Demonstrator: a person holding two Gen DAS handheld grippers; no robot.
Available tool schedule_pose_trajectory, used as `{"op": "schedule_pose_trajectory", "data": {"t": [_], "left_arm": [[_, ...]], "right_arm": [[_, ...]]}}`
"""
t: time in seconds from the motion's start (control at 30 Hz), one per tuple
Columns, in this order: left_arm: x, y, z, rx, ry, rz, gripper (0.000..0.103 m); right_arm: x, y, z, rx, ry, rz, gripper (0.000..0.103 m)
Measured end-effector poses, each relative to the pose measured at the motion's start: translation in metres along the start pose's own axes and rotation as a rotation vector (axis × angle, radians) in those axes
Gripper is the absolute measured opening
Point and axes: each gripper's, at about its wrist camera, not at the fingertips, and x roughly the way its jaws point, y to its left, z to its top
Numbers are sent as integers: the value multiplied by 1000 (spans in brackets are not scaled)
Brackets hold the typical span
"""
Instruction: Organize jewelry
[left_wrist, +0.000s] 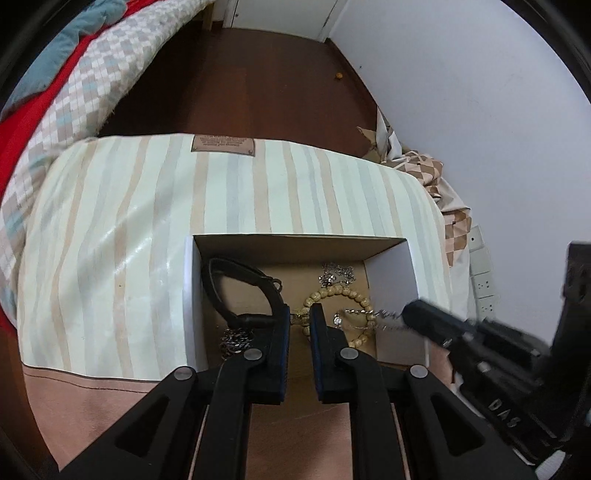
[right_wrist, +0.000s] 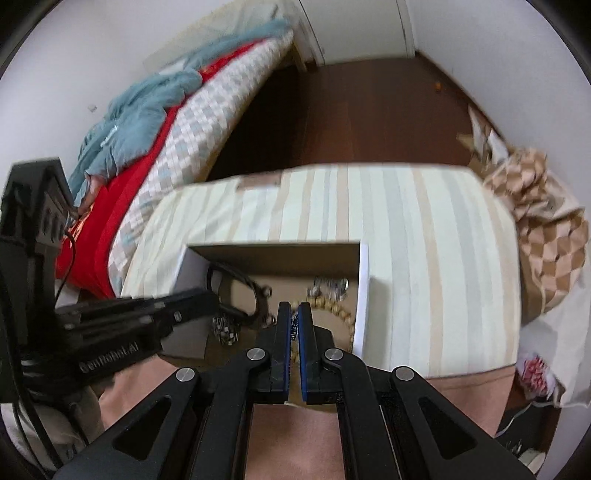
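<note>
Right gripper (right_wrist: 294, 320) clamped a silver chain (left_wrist: 373, 316) over the box (left_wrist: 391, 273), lower center, likely for dropping in. Left gripper (left_wrist: 300, 320) slightly apart around a gold piece (left_wrist: 300, 318).

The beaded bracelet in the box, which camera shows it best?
The left wrist view. There the beaded bracelet shows as most of a ring on the box floor, partly behind the left gripper. In the right wrist view only a blurred arc shows past the right gripper.
</note>
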Motion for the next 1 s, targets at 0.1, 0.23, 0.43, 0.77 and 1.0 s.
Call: {"op": "schedule_pose_trajectory", "data": {"t": [0.1,0.23,0.43,0.77,1.0], "left_arm": [[-7,3,5,-15,-17,24,11],[-22,7,7,-14,-66,80,61],[-44,13,-6,8,-134,193,76],[-60,16,-46,38,-186,377,100],[-92,5,-77,32,-222,399,100]], "right_arm": [[7,-5,0,16,53,-6,4],[5,-1,-3,4,59,-20,22],[-15,10,-2,-40,19,-95,56],[-33,14,-26,-47,12,-321,103],[-63,26,-50,-5,-32,-344,103]]}}
